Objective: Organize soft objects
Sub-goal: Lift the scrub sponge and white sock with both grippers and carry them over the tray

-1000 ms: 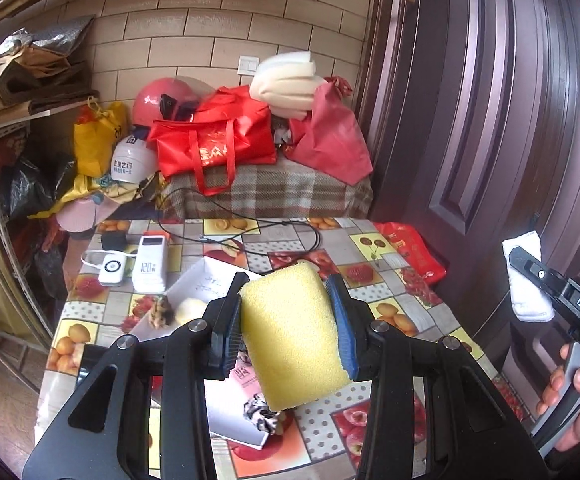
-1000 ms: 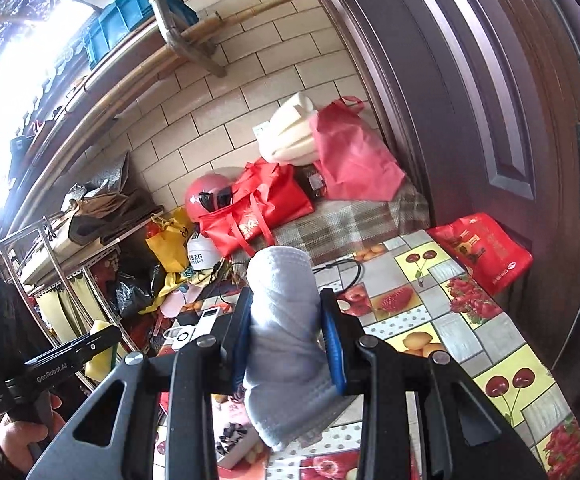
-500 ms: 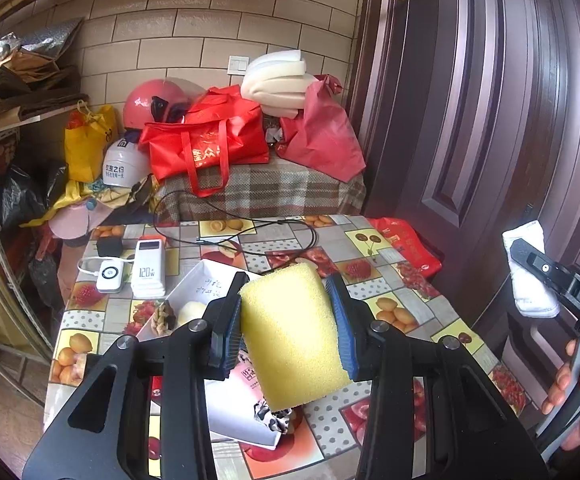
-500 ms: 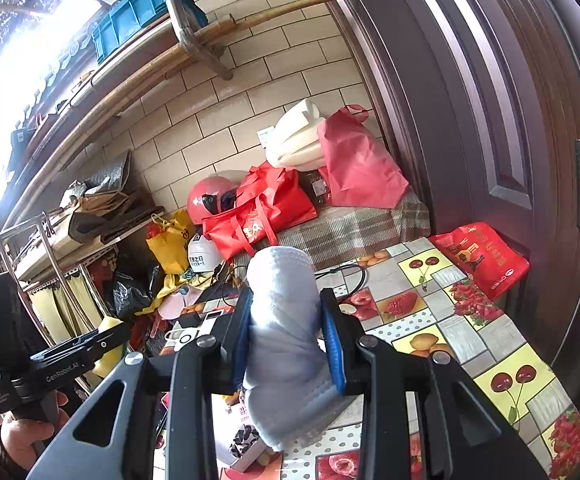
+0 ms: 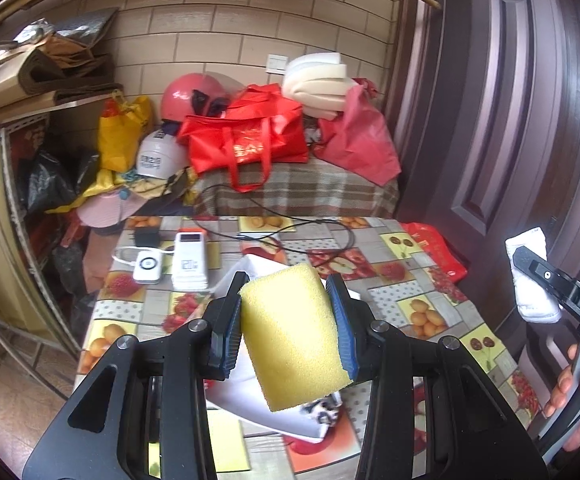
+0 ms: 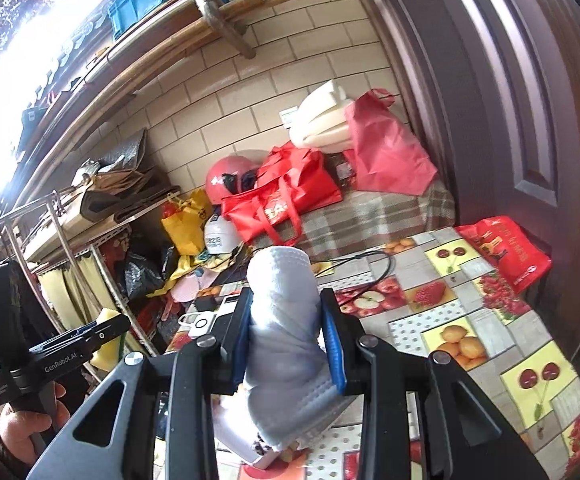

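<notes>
My left gripper is shut on a yellow sponge, held above a white box on the fruit-patterned table. My right gripper is shut on a pale grey-white folded cloth, also above the table. In the left wrist view the right gripper shows at the right edge with the white cloth in it, a hand below. In the right wrist view the left gripper shows at the left edge with the sponge.
A white power bank, a small white charger and a black cable lie on the table's far side. Behind stand red bags, helmets and foam slabs. A dark door is on the right, a shelf rack on the left.
Both grippers have drawn back from the table with their loads still held; the table and the clutter behind it look smaller and farther now. The grips have not changed.
</notes>
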